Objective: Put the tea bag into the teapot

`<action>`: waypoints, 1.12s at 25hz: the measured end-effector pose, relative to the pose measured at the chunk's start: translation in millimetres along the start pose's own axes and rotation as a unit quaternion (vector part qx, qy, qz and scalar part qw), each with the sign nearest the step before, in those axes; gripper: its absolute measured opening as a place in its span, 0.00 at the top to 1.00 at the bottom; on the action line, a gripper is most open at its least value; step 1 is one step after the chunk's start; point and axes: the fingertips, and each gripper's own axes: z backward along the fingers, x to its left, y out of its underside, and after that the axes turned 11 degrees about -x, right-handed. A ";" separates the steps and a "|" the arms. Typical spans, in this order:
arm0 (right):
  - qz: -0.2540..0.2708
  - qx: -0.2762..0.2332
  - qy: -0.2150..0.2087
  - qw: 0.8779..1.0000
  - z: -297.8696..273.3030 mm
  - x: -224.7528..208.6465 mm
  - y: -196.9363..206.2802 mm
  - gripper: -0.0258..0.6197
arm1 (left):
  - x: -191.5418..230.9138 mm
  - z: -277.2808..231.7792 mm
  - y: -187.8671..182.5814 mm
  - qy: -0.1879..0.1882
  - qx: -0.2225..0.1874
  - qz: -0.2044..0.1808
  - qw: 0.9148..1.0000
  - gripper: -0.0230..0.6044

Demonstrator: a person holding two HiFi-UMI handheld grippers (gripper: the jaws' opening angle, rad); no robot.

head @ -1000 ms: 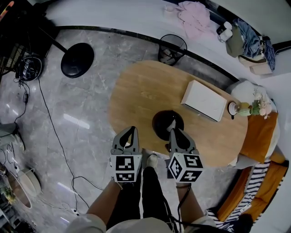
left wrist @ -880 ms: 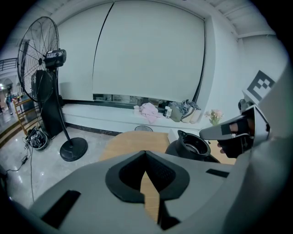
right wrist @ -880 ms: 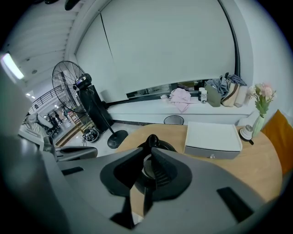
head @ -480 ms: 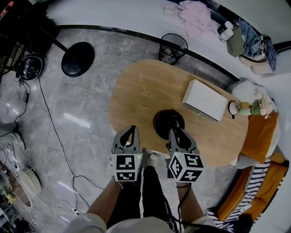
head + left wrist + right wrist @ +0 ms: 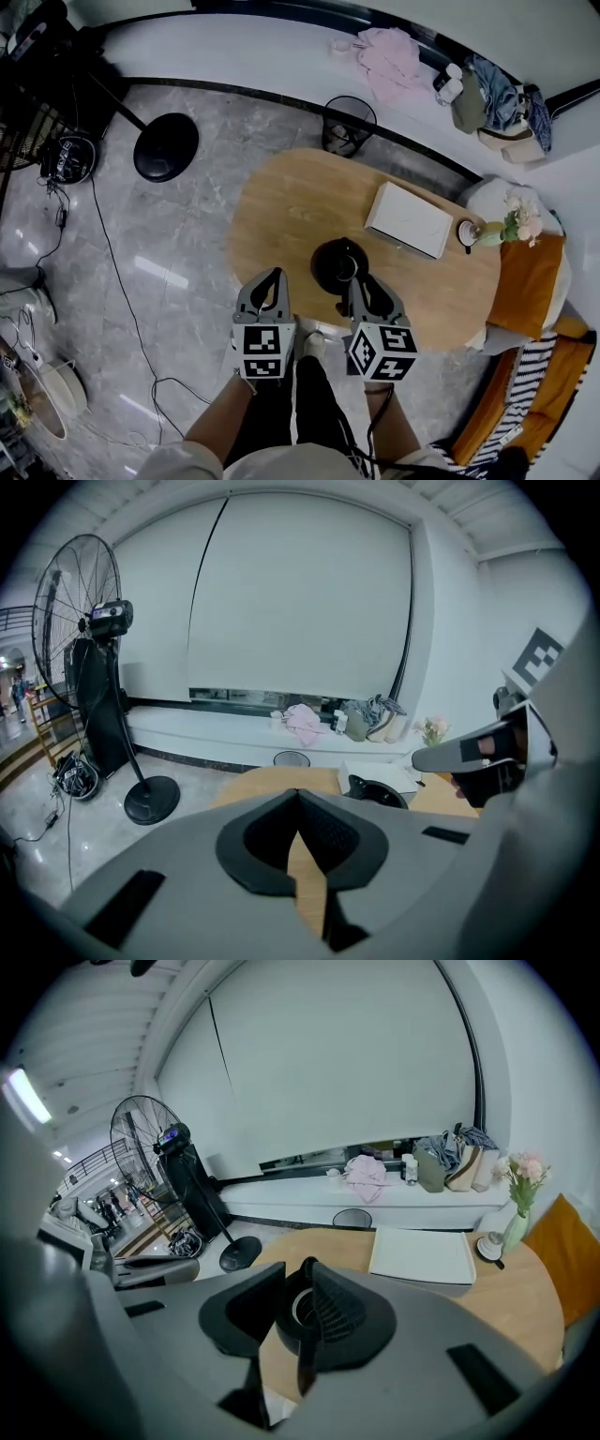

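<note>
Tea bag: not to be made out in any view; neither pair of jaws shows it, and nothing on the table reads clearly as one
Teapot: black and squat, on the table toward its near edge; the right gripper view shows a pale ring on its top, perhaps the mouth, though I cannot tell whether a lid is on
Right hand-held gripper: jaws a little apart with nothing between them; the teapot shows through the gap, at 12 o'clock just beyond the tips
Left hand-held gripper: jaws closed tip to tip on nothing, at 8 o'clock from the teapot, over the table's near rim
Other things: a white box at 2 o'clock from the teapot, near it but apart; a vase of flowers at 3 o'clock, well apart at the table's end
Handling, as a judgement: a tea bag is very light, soft and limp, with paper that tears easily; it would likely swing on its string and give the jaws no resistance
Where to take hold: the tag, the string close to the bag, or the folded top seam, with a light pinch; not the filled body
Step in hand: finding the bag comes first; both grippers hang by the teapot with no bag in them yet
</note>
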 end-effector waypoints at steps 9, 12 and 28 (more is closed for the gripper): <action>0.005 -0.049 0.015 0.999 39.6 -13.6 -57.0 0.82 | -33.8 14.4 -72.1 0.022 -0.042 -0.022 0.999 0.95; 0.006 -0.070 0.018 0.997 54.8 -15.7 -78.9 0.84 | -46.4 22.8 -96.8 0.030 -0.060 -0.029 0.997 0.95; 0.026 -0.175 0.025 0.984 127.9 -24.7 -163.0 0.90 | -64.4 60.6 -192.8 0.023 -0.152 -0.036 0.987 0.95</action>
